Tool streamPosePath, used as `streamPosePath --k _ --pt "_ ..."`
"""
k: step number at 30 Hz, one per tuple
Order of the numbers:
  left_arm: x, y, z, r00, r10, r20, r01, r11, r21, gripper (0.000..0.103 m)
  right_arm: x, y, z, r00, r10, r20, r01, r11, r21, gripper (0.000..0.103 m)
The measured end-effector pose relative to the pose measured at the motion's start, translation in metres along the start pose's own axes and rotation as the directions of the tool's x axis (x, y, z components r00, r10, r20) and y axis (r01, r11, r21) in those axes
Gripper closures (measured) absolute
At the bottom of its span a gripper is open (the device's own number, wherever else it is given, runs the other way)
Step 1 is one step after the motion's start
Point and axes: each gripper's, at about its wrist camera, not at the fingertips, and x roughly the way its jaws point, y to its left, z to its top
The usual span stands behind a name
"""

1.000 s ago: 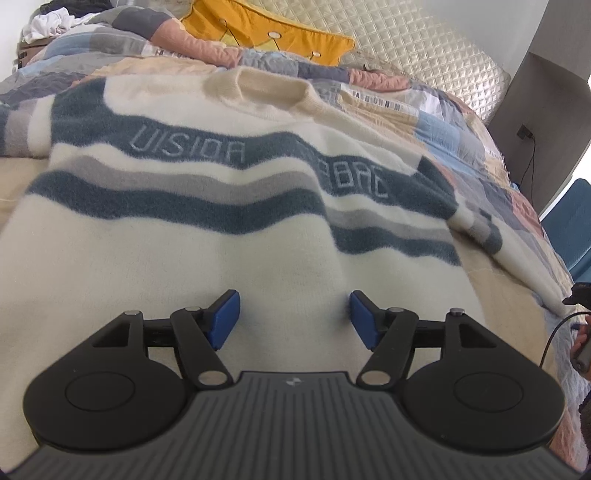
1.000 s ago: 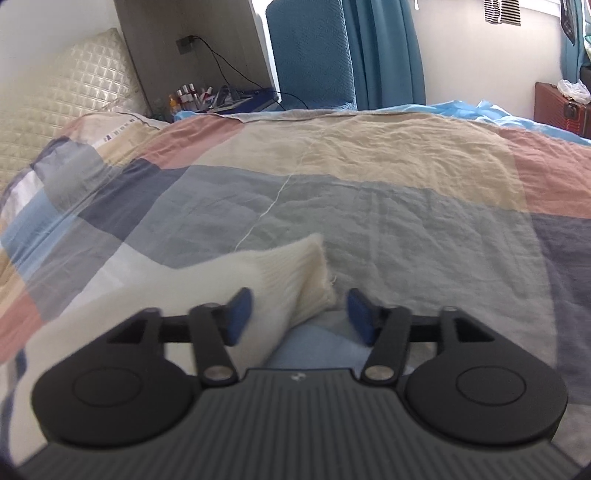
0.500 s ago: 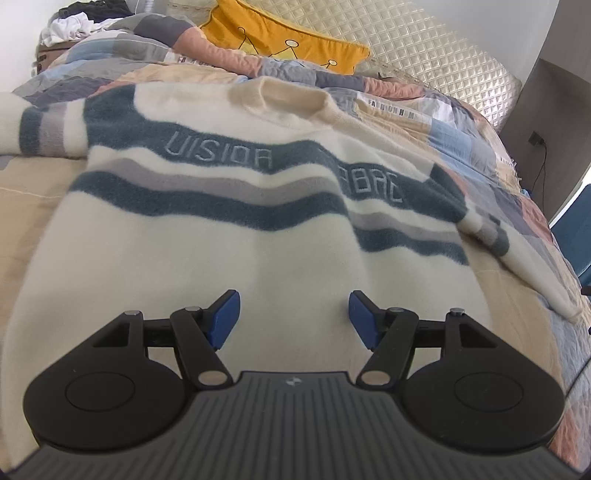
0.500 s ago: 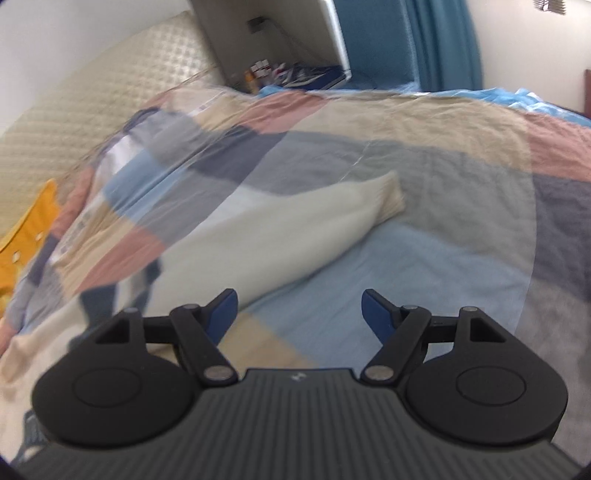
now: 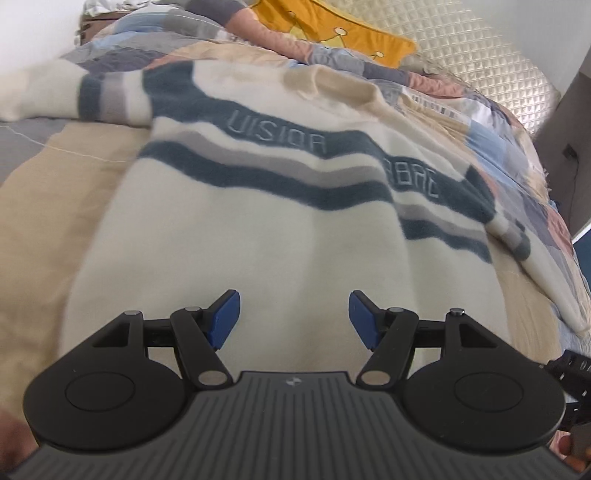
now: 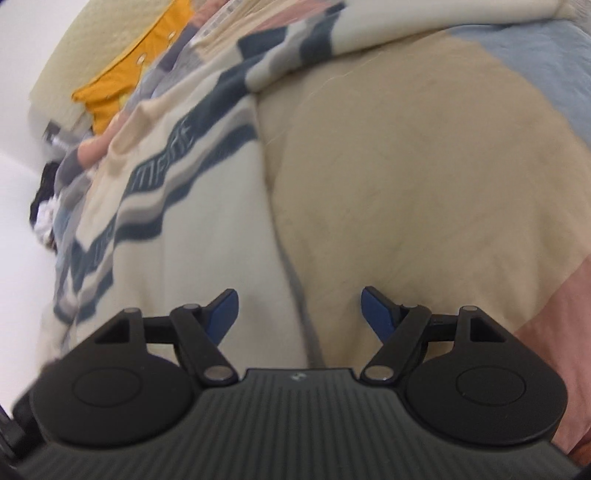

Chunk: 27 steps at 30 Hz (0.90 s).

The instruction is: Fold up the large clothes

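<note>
A large cream sweater (image 5: 258, 236) with wavy dark blue and grey chest stripes lies flat, front up, on the bed, collar far from me. Its sleeves spread out left (image 5: 44, 96) and right (image 5: 535, 280). My left gripper (image 5: 293, 317) is open and empty, just above the lower body of the sweater. In the right wrist view the sweater (image 6: 207, 236) lies at the left, its right side edge running between the fingers. My right gripper (image 6: 299, 314) is open and empty over that edge and the beige bedcover.
A patchwork bedcover (image 6: 406, 177) covers the bed. An orange cushion (image 5: 332, 33) and a quilted cream headboard (image 5: 480, 62) are at the far end. A pile of clothes (image 6: 44, 206) lies at the left in the right wrist view.
My right gripper left the sleeve cuff, opened wider and swung round to the sweater's right side edge. My left gripper drew back a little, so more of the sweater shows.
</note>
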Motion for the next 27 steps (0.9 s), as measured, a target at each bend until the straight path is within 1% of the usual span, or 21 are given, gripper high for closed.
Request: streamPosePath --k 1,3,5,8,10,12,13,14,15,16,17,18,19,20,21,24,26,27 --pt "-0.003 0.003 0.001 1.000 0.009 -0.016 -0.009 1.000 -0.015 0.033 0.003 0.002 -0.002 1.000 -0.005 -0.006 0.004 1.000 -0.028 0.028" --pt "-0.008 0.015 0.006 0.998 0.004 -0.057 -0.008 0.997 -0.074 0.033 0.007 0.001 -0.003 1.000 0.007 -0.019 -0.007 1.000 -0.004 0.026" --pt "-0.014 0.029 0.013 0.996 0.018 -0.092 -0.030 0.991 -0.133 0.033 0.008 0.003 -0.004 0.999 0.026 -0.030 -0.026 1.000 -0.005 0.026" --pt "-0.027 0.054 0.022 0.990 0.049 -0.130 -0.078 0.970 -0.231 0.033 0.009 0.005 -0.011 0.993 0.090 -0.072 -0.092 0.996 -0.019 0.025" --pt "-0.033 0.066 0.024 0.985 0.100 -0.142 -0.135 0.956 -0.262 0.033 0.010 0.007 -0.017 0.985 0.138 -0.108 -0.141 0.990 -0.022 0.026" --pt "-0.037 0.077 0.023 0.978 0.135 -0.158 -0.177 0.941 -0.290 0.033 0.013 0.012 -0.022 0.962 0.215 -0.167 -0.220 0.975 -0.017 0.026" --pt "-0.039 0.082 0.022 0.974 0.150 -0.168 -0.196 0.934 -0.299 0.033 0.017 0.016 -0.025 0.947 0.250 -0.204 -0.261 0.965 -0.026 0.028" --pt "-0.039 0.087 0.021 0.969 0.168 -0.178 -0.217 0.926 -0.308 0.033 0.019 0.021 -0.030 0.936 0.268 -0.230 -0.285 0.958 -0.042 0.032" --pt "-0.039 0.091 0.020 0.965 0.185 -0.186 -0.237 0.919 -0.315 0.033 0.022 0.027 -0.035 0.936 0.252 -0.246 -0.279 0.957 -0.084 0.043" --pt "-0.039 0.095 0.019 0.960 0.205 -0.190 -0.258 0.911 -0.322 0.033 0.023 0.035 -0.040 0.949 0.205 -0.238 -0.245 0.958 -0.152 0.052" --pt "-0.039 0.102 0.018 0.954 0.230 -0.190 -0.283 0.898 -0.336 0.033 0.022 0.039 -0.042 0.959 0.176 -0.221 -0.219 0.957 -0.188 0.057" --pt "-0.038 0.107 0.015 0.948 0.250 -0.197 -0.307 0.883 -0.356 0.032 0.021 0.040 -0.042 0.962 0.177 -0.208 -0.217 0.958 -0.189 0.063" --pt "-0.037 0.112 0.013 0.945 0.252 -0.209 -0.315 0.872 -0.374 0.032 0.020 0.038 -0.040 0.963 0.185 -0.197 -0.220 0.960 -0.172 0.070" --pt "-0.034 0.115 0.010 0.946 0.236 -0.222 -0.308 0.868 -0.389 0.032 0.018 0.035 -0.037 0.962 0.195 -0.191 -0.225 0.962 -0.153 0.071" --pt "-0.033 0.116 0.008 0.949 0.216 -0.228 -0.294 0.870 -0.395 0.032 0.018 0.032 -0.033 0.963 0.204 -0.179 -0.229 0.964 -0.135 0.073" --pt "-0.032 0.111 0.007 0.952 0.204 -0.226 -0.280 0.880 -0.383 0.032 0.011 0.033 -0.030 0.972 0.200 -0.126 -0.219 0.963 -0.156 0.073" --pt "-0.032 0.110 0.004 0.955 0.195 -0.225 -0.274 0.872 -0.405 0.032 0.006 0.034 -0.026 0.971 0.221 -0.092 -0.233 0.961 -0.152 0.075" --pt "-0.032 0.109 0.002 0.958 0.183 -0.219 -0.262 0.869 -0.421 0.032 0.003 0.035 -0.024 0.970 0.232 -0.071 -0.240 0.959 -0.147 0.076"
